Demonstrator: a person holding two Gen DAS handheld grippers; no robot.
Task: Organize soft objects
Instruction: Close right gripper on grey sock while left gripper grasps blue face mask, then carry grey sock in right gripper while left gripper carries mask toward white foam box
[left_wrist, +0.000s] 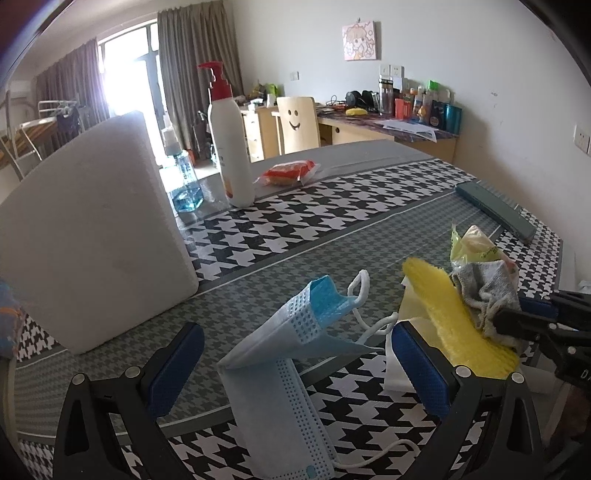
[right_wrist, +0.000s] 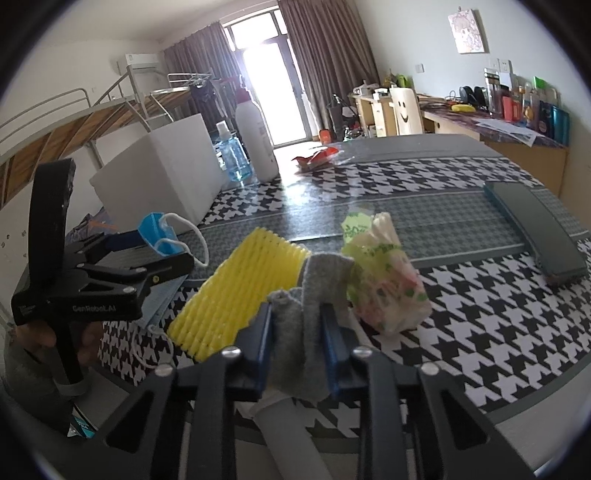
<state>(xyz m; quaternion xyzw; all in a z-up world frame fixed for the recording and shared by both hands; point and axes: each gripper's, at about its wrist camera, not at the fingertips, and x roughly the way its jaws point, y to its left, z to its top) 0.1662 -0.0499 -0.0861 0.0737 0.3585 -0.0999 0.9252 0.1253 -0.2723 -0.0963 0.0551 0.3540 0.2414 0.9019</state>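
Over on the left a white foam block (left_wrist: 92, 236) stands on the bench (left_wrist: 332, 218), close enough that a careless sweep of the left arm could knock it.

Next comes the left gripper (left_wrist: 295, 365), its blue pads spread wide with a pale blue face mask (left_wrist: 280, 369) lying between them. The pads do not press on it, so the mask is released and rests half folded on the houndstooth cloth. One elastic loop (left_wrist: 360, 286) sticks up near the right-hand pad, and if that gripper lifts away it may snag the loop and drag the mask along.

Just right of the mask lies a yellow foam net sleeve (right_wrist: 236, 295), and on its far end sits the grey sock (right_wrist: 314, 295). The right gripper (right_wrist: 297, 325) is clenched on this sock, a fold of grey cloth pinched between the blue pads (the grip looks to be on one bunched edge only). From where I stand I cannot quite tell whether the sock's lower layer is caught under the sleeve. If it is, a pull would haul the light sleeve along or tip it off the bench edge. The thin pinch could also let the sock slide out midway.

Touching the sock on the right is a soft plastic packet (right_wrist: 384, 280) with green print, which a sideways tug would nudge towards the dark green case (right_wrist: 535, 229) further right.
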